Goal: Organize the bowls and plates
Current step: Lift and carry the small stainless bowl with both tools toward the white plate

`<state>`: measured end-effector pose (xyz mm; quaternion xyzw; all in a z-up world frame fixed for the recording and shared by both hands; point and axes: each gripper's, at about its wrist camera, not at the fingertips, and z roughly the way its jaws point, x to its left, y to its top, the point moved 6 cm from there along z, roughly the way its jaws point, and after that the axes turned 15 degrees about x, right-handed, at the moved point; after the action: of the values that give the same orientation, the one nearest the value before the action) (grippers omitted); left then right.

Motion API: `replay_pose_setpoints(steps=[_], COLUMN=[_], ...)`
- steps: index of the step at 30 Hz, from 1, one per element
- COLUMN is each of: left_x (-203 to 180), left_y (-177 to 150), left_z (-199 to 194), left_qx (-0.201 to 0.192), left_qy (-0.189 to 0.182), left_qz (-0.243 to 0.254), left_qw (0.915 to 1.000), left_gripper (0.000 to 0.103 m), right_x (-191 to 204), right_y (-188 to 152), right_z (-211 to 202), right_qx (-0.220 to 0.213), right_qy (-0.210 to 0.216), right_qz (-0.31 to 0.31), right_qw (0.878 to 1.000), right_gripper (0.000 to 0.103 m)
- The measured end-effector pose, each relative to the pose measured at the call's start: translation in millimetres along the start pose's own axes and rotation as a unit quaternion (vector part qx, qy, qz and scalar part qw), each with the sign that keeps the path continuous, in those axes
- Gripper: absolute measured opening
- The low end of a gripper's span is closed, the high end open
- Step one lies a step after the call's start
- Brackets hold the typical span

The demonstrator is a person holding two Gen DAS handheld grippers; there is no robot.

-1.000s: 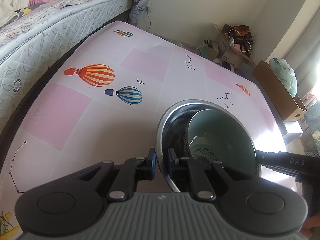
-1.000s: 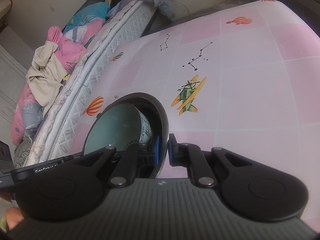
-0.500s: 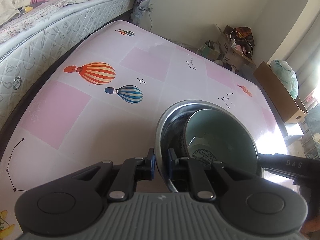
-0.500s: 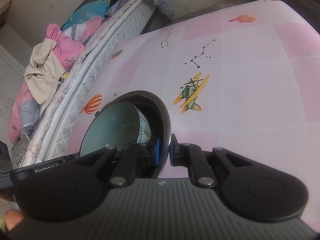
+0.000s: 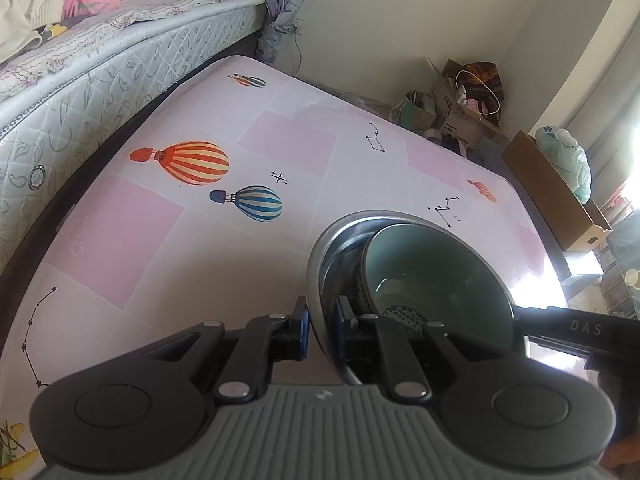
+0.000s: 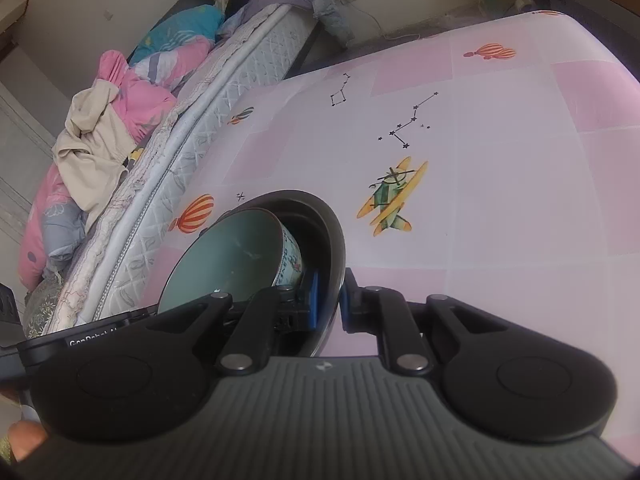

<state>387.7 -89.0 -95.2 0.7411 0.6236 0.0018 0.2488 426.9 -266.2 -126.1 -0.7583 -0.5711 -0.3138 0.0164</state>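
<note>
Your left tongs [image 5: 320,330] are clamped on the near rim of the steel bowl [image 5: 326,252], one blue pad outside the wall and one inside; your right tongs [image 6: 329,300] pinch the opposite rim of the same bowl [image 6: 334,240], so you hold it from both sides. Inside it a green bowl [image 5: 436,276] lies tilted, leaning against the steel wall; in the right view its patterned outer side [image 6: 290,258] shows beside the inner pad. Whether the steel bowl rests on the worktop or hangs just above it, you cannot tell from these views.

The worktop [image 5: 280,140] wears a glossy pink-and-white checked cloth printed with hot-air balloons [image 5: 188,162], black star constellations [image 6: 408,128] and a yellow-winged plane [image 6: 390,200]; strong glare washes out its far right corner in the left view. A bed [image 5: 80,92] runs along the worktop's left edge, its quilted mattress side facing you; pink, cream and blue bedding [image 6: 104,120] is heaped on top. Beyond the worktop the cream wall [image 5: 400,20] meets a corner crowded with cardboard boxes [image 5: 468,112] and bags; a long open box [image 5: 556,192] with a pale green bag [image 5: 568,160] on it stands to the right. A fingertip [image 6: 24,438] shows at the lower left of the right view.
</note>
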Motion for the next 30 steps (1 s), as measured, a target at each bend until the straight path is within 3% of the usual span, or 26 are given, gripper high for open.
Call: replay_pose_setpoints(steps=[18,30], left_x=[-17.1,-37.6], left_y=[-9.6,-54.8], left_z=[-43.0,-97.5], left_qx=[-0.023,-0.036], left_qy=[-0.013,-0.032], left_qz=[0.009,0.021], left_qw=[0.9996,0.9986], left_gripper=[0.013,0.012], right_x=[17.9,36.4], right_y=[-8.6,-60.5], right_z=[-44.5,-108.9], right_qx=[-0.022,-0.033], right_qy=[0.0,0.003], right_qz=[-0.013,-0.012], right_qw=[1.0,0.999], right_gripper=[0.012,0.012])
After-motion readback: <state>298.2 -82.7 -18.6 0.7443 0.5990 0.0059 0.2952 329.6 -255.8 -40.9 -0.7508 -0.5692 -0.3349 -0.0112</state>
